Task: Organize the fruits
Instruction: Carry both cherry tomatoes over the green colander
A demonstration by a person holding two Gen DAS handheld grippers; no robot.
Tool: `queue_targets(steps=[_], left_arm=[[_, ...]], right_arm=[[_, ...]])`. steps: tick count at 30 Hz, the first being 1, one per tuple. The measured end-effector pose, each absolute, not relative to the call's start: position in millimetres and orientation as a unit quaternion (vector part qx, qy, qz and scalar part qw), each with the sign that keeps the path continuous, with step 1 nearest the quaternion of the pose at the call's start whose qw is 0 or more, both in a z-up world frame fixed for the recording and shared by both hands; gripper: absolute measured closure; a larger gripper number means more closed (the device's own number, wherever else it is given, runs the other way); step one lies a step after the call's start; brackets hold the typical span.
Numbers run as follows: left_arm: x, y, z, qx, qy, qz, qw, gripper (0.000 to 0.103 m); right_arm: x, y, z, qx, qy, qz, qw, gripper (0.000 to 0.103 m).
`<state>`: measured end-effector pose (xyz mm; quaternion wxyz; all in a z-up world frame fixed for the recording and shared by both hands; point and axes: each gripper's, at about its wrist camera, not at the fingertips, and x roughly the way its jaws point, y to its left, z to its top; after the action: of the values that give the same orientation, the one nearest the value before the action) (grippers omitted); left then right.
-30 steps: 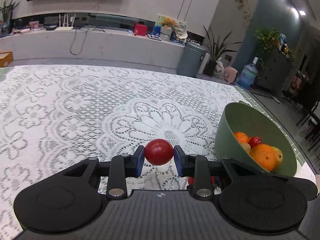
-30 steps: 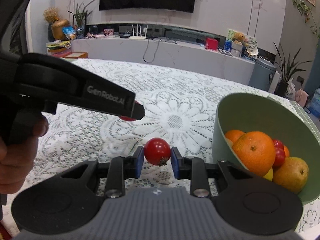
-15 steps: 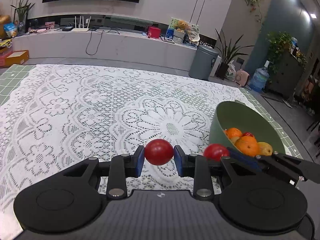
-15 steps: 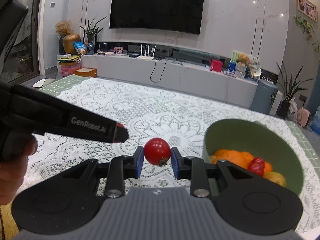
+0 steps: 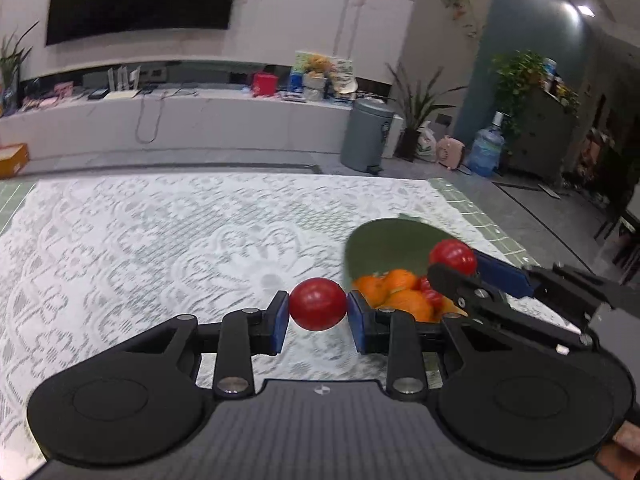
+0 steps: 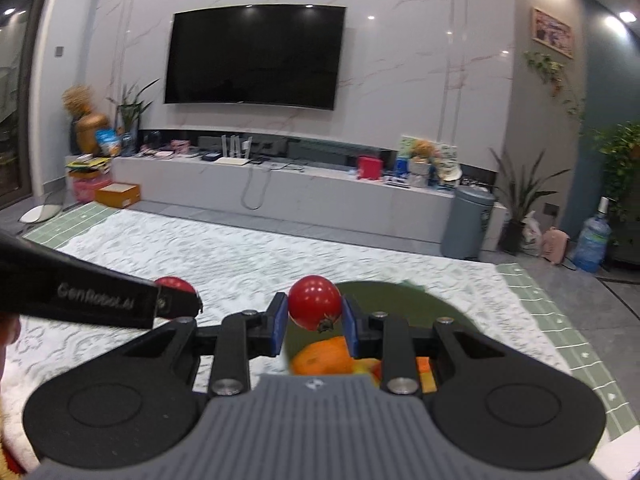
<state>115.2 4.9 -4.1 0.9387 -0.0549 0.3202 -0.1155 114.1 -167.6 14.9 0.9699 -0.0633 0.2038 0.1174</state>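
My left gripper [image 5: 318, 315] is shut on a round red tomato [image 5: 318, 304], held above the lace tablecloth just left of the green bowl [image 5: 384, 244]. My right gripper [image 6: 314, 318] is shut on a second red tomato [image 6: 315, 302] with its stem end down, hanging over the bowl [image 6: 384, 296]. Oranges [image 5: 394, 288] and other fruit lie inside the bowl. In the left wrist view the right gripper [image 5: 454, 266] with its tomato [image 5: 452, 256] hangs over the bowl's right side. In the right wrist view the left gripper [image 6: 178, 298] enters from the left with its tomato [image 6: 174, 283].
A white lace tablecloth [image 5: 160, 240] covers a green-tiled table [image 6: 560, 320]. Beyond the table edge stand a long TV console [image 6: 280, 188], a grey bin [image 6: 466, 222], plants and a water bottle [image 6: 592, 244]. A hand [image 6: 8, 336] shows at the left edge.
Both grippers have risen with their tomatoes and moved toward the bowl. The right gripper's tomato now hangs over the bowl, which sits lower and closer under the fingers.
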Motion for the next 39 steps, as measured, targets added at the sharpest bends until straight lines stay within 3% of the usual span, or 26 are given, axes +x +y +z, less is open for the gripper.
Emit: queue_targets(steps=[8,18,39], left_arm=[[137.3,-35.0,3.6,-0.012,0.316,-0.144,0.938,0.068],[177.7,-67.3,-8.1,0.019,0.339,-0.168,0.925,0.068],[226.6,-76.3,-51.9,0.024,0.394,-0.159,0.905,0.068]], right_arm=[[138.6,-194.7,19.9,-0.094,0.220,0.081,0.968,0.078],[193.8,-225.7,7.4,-0.057,0.276,0.045,0.959,0.078],[227.3,-231.8,-30.3,-0.048,0.338,0.039,0.939,0.078]])
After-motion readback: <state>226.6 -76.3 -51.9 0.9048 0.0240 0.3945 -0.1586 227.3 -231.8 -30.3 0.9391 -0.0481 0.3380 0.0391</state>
